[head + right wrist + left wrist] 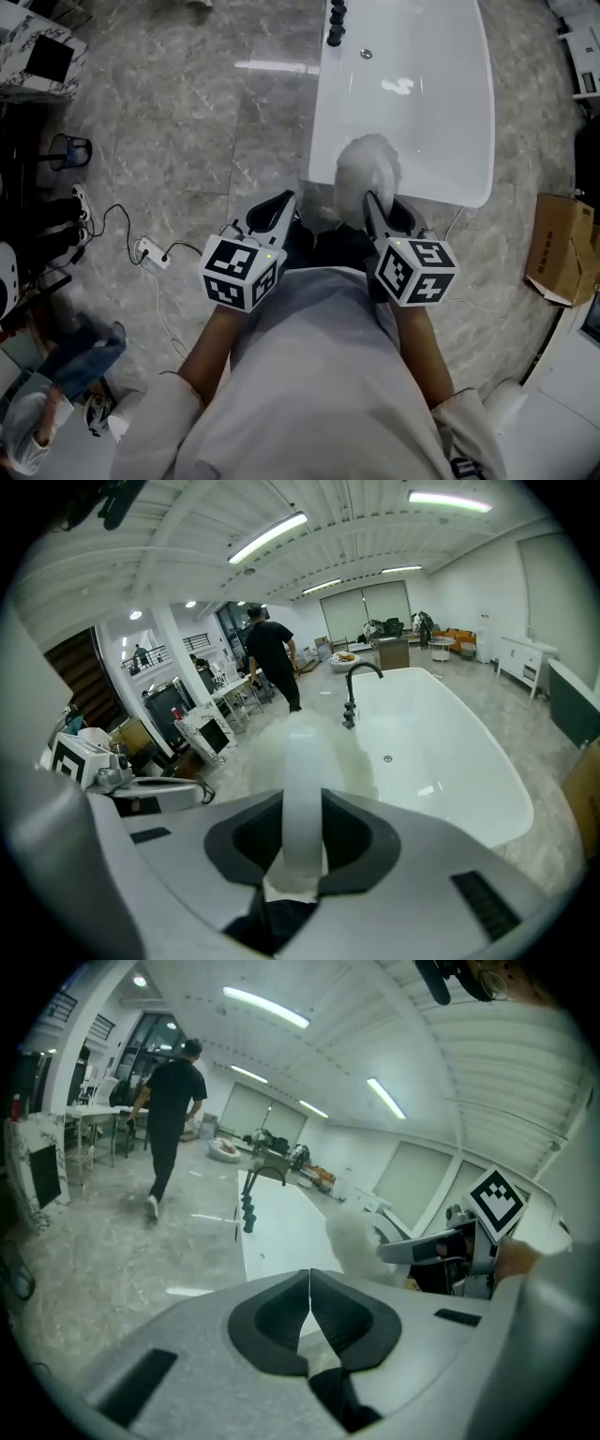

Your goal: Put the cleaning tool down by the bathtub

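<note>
R gripper (302,836) pinches the white fluffy cleaning tool (367,171) at the bathtub (450,112) end; L gripper (308,1312) is pressed together, empty.

Left gripper (283,202) at lower centre-left, angled downward, jaws pressed together with nothing between them, right gripper (373,201) level with it at centre-right, jaws clamped on the cleaning tool's white handle (302,789), both forearms (208,352) extended forward
</note>
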